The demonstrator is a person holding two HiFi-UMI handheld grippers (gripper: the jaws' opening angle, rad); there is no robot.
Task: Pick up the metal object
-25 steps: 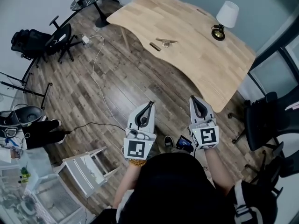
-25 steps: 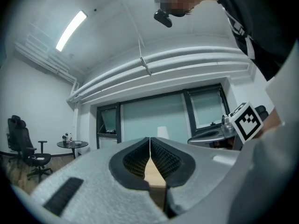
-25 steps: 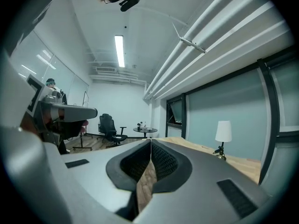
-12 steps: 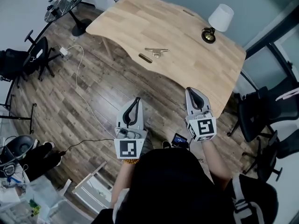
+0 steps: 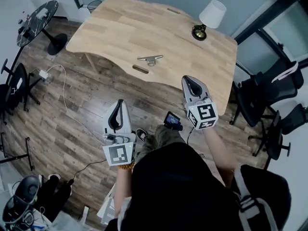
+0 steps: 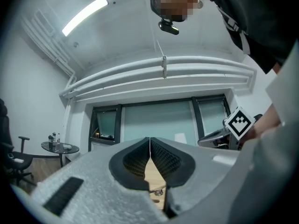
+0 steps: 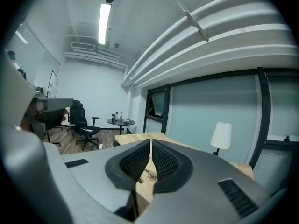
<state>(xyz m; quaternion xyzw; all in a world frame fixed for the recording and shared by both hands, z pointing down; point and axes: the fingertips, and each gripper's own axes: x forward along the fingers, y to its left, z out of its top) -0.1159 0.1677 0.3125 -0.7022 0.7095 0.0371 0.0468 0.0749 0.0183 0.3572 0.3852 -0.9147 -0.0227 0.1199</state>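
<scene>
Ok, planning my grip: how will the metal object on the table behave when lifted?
The metal object looks rigid, so it probably won't flex. Its T-like shape lies flat on the table, so rolling seems unlikely. Its shiny finish may be slippery.

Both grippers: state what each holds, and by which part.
Nothing is held. The left gripper and right gripper are both shut and empty; the silver metal object lies untouched on the light wooden table.

Grey left gripper [image 5: 119, 105], right gripper [image 5: 189, 81]; black ribbed pads [image 6: 133, 160]; marker cubes [image 5: 118, 154]; black top [image 5: 178, 186].
</scene>
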